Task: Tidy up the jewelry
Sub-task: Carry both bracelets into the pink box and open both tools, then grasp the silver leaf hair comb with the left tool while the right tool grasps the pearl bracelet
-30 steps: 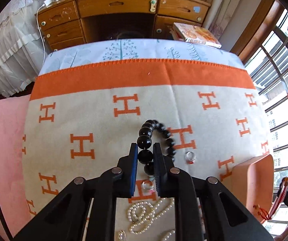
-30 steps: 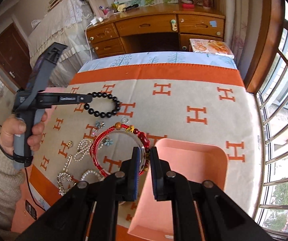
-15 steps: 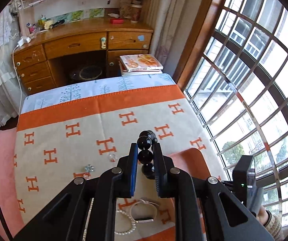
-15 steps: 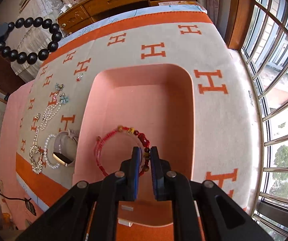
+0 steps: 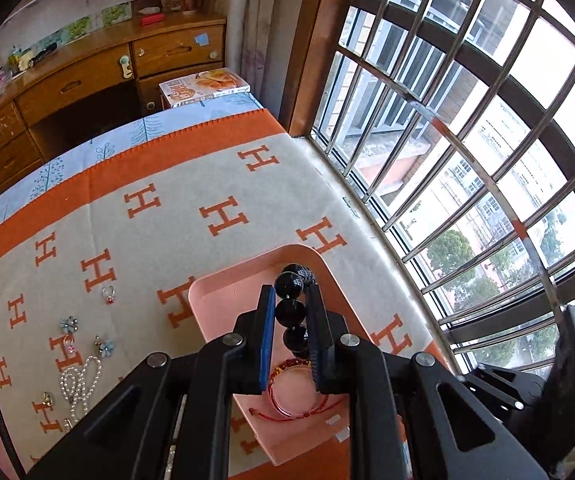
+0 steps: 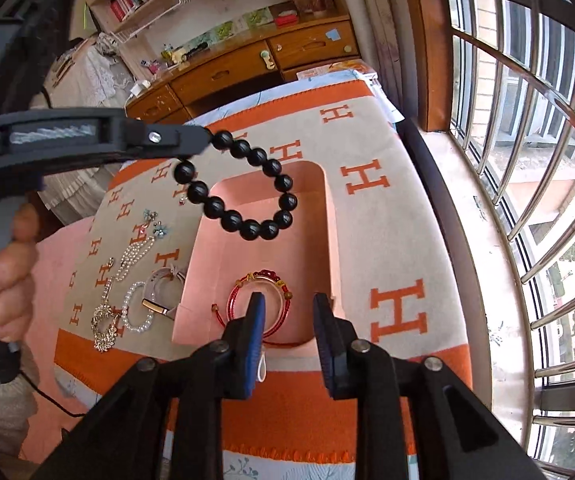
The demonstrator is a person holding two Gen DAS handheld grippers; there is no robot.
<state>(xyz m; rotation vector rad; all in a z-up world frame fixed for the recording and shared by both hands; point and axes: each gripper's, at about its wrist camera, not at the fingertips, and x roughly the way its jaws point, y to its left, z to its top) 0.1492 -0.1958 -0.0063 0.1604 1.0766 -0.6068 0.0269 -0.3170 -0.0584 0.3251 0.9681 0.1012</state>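
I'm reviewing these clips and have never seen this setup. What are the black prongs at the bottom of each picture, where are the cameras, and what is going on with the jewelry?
No robot here: a person holds a two-finger gripper in each hand, and each gripper carries a wide-angle camera looking along its fingers. Those prongs are the fingers.

The left gripper is shut on a black bead bracelet, hanging over a pink tray. The right camera shows that gripper from the side, with the hand holding it.

The right gripper has just been opening; a red bracelet lies in the tray below it, no longer pinched.

The tray sits on an orange-and-cream blanket. Left of it wait pearl strands, small flower pieces and a ring.
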